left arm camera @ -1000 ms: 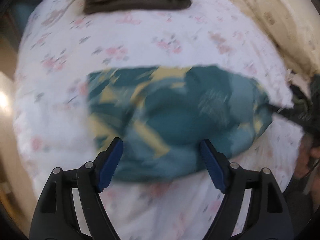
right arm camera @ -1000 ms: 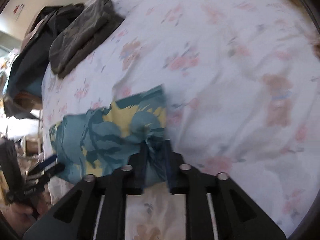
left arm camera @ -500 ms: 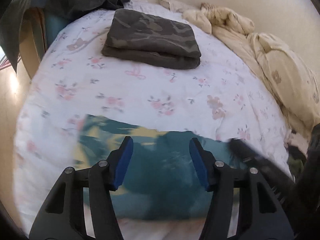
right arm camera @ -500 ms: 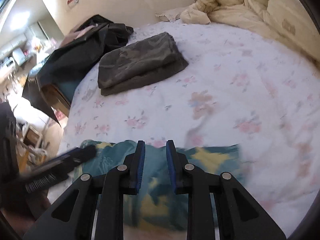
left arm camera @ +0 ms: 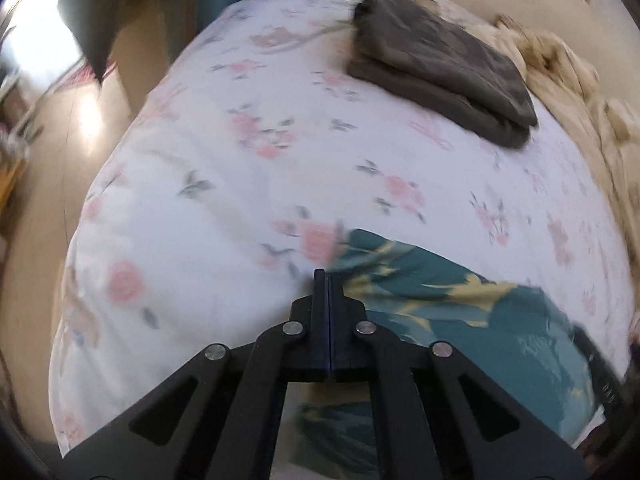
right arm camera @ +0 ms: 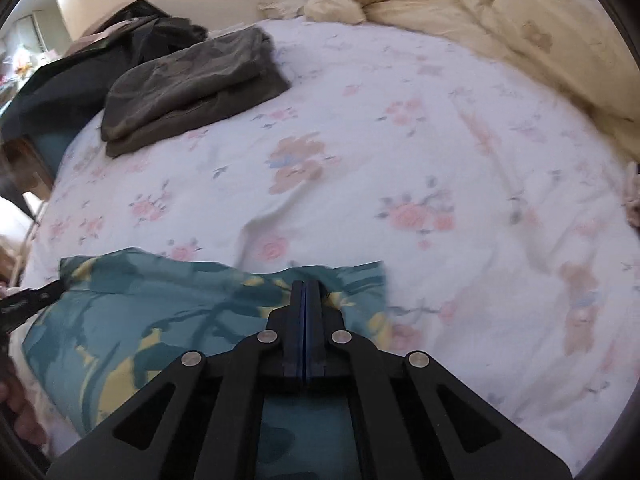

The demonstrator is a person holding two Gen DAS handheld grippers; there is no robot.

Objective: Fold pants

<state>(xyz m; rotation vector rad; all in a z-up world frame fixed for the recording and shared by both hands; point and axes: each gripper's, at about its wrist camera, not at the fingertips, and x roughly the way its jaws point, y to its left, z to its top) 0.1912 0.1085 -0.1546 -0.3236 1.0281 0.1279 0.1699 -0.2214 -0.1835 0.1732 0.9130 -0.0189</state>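
Note:
The teal and yellow patterned pants (right arm camera: 168, 320) lie folded in a rectangle on the near part of the floral bedsheet (right arm camera: 360, 168). My right gripper (right arm camera: 306, 283) is shut, its blue pads meeting, and its tip rests on the far edge of the pants near their right corner. My left gripper (left arm camera: 328, 274) is also shut, pads together, with its tip at the far left corner of the pants (left arm camera: 460, 312). No cloth shows between either pair of pads. The left gripper's (right arm camera: 36, 300) tip shows at that corner in the right wrist view.
A folded dark camouflage garment (right arm camera: 192, 80) lies at the far left of the bed, also seen as the dark folded garment (left arm camera: 440, 64). A cream duvet (right arm camera: 500, 12) is heaped along the far right. Dark clothes (right arm camera: 100, 52) hang off the bed's far left corner.
Both grippers have closed fully. The left one slid from above the middle of the pants to their far left corner. The right one let go of the bunched cloth and now sits at the far edge.

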